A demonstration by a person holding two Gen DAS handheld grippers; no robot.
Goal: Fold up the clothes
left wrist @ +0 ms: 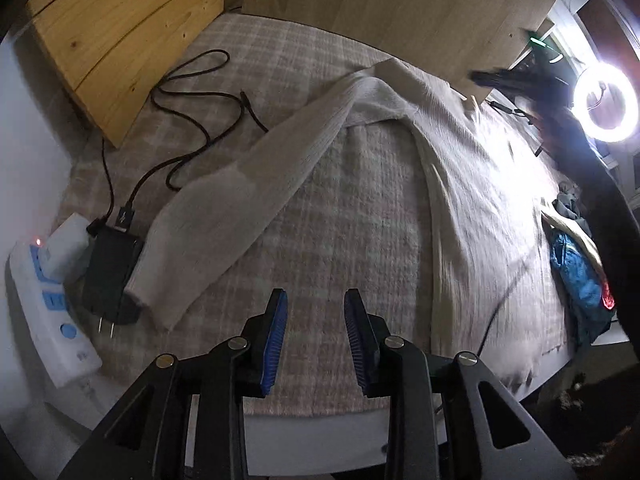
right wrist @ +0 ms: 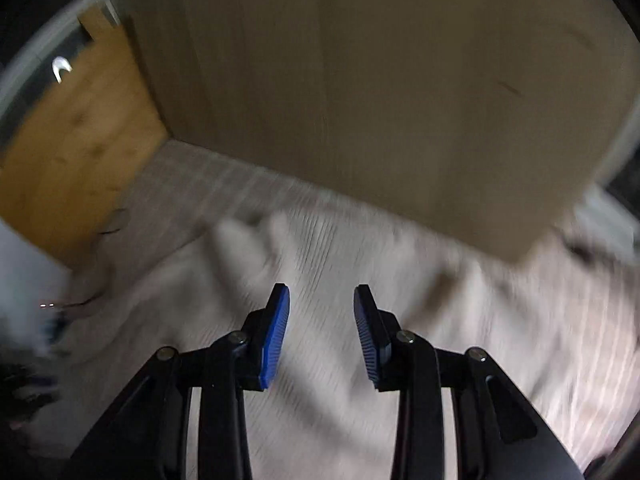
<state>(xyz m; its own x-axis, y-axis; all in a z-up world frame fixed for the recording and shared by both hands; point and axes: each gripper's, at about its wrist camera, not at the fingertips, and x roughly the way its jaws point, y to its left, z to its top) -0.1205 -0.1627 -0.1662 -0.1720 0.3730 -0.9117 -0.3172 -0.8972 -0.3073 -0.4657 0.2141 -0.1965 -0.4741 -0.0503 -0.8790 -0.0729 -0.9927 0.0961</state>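
A cream ribbed knit sweater lies flat on a checked blanket. One long sleeve stretches out to the lower left, its cuff near a black charger. My left gripper is open and empty above the blanket, between the sleeve and the sweater body. My right gripper is open and empty, hovering over the sweater; that view is motion blurred.
A black charger with coiled cable and a white power strip lie at the left. Wooden boards stand at the back. A ring light glares at the right, with blue cloth below it.
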